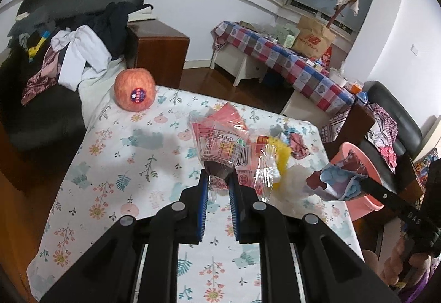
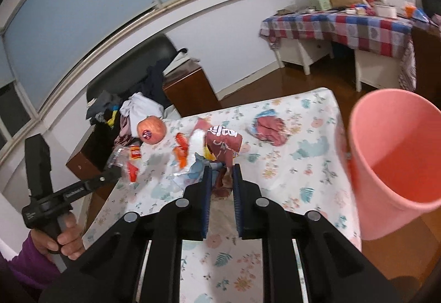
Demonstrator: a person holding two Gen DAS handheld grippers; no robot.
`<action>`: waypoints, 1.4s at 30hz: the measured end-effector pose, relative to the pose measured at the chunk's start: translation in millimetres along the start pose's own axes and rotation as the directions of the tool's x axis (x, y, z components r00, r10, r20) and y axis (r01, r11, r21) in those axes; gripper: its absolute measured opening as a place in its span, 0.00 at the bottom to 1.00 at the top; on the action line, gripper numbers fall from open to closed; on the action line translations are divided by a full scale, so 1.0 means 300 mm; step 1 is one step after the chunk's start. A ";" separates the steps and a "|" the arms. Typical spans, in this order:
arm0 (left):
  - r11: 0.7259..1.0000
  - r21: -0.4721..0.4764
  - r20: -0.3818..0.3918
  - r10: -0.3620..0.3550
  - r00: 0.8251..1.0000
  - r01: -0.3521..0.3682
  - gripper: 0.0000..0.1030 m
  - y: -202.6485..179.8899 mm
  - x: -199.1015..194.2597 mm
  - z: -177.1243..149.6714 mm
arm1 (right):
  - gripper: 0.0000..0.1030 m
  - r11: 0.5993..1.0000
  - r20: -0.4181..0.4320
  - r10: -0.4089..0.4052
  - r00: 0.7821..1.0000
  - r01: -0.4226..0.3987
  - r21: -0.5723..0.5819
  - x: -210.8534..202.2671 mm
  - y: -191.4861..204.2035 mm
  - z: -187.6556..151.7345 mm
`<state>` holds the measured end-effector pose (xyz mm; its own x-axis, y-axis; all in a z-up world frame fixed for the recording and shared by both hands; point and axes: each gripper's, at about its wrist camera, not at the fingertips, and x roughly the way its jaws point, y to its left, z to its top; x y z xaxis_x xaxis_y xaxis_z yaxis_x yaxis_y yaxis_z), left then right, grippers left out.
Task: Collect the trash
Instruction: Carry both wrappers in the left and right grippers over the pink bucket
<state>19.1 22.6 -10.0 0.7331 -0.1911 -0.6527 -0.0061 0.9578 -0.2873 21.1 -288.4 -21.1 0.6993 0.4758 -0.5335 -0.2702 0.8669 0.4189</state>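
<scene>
My left gripper (image 1: 217,179) is shut on a clear and red snack wrapper (image 1: 220,143), which it holds above the floral tablecloth (image 1: 110,165). My right gripper (image 2: 222,173) is shut on a crumpled maroon and blue wrapper (image 2: 223,143). The left wrist view shows the right gripper (image 1: 355,180) at the right, in front of the pink bin (image 1: 361,165). The bin (image 2: 394,159) stands open-mouthed beside the table's right edge. A crumpled maroon wrapper (image 2: 270,128), orange scraps (image 2: 180,151) and a yellow wrapper (image 1: 281,157) lie on the cloth.
An apple (image 1: 135,91) with a sticker sits at the table's far left corner. A black chair piled with clothes (image 1: 69,55) and a wooden cabinet (image 1: 160,46) stand behind. A checked-cloth table (image 1: 289,63) with a paper bag is further back. A person's hand (image 2: 63,237) grips the left tool.
</scene>
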 end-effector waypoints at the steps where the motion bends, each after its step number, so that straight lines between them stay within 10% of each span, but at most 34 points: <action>1: 1.000 0.004 0.003 -0.006 1.000 0.006 0.13 -0.010 -0.005 0.002 | 0.14 1.000 0.010 -0.011 1.000 0.011 0.003 -0.013 -0.009 -0.001; 25: 0.952 0.231 -0.048 -0.196 0.980 0.201 0.13 -0.522 0.087 0.036 | 0.14 0.956 0.197 -0.282 0.939 0.257 0.139 -0.236 -0.308 0.023; 42: 0.885 0.364 -0.164 -0.246 0.955 0.290 0.14 -0.960 0.370 -0.022 | 0.15 0.884 0.158 -0.449 0.879 0.412 0.221 -0.219 -0.567 0.015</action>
<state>97.9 -275.7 -4.3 0.5906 -0.4535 -0.6675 0.4548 0.8703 -0.1889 24.2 -467.7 -54.0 0.8410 0.0052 -0.5411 0.1953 0.9296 0.3125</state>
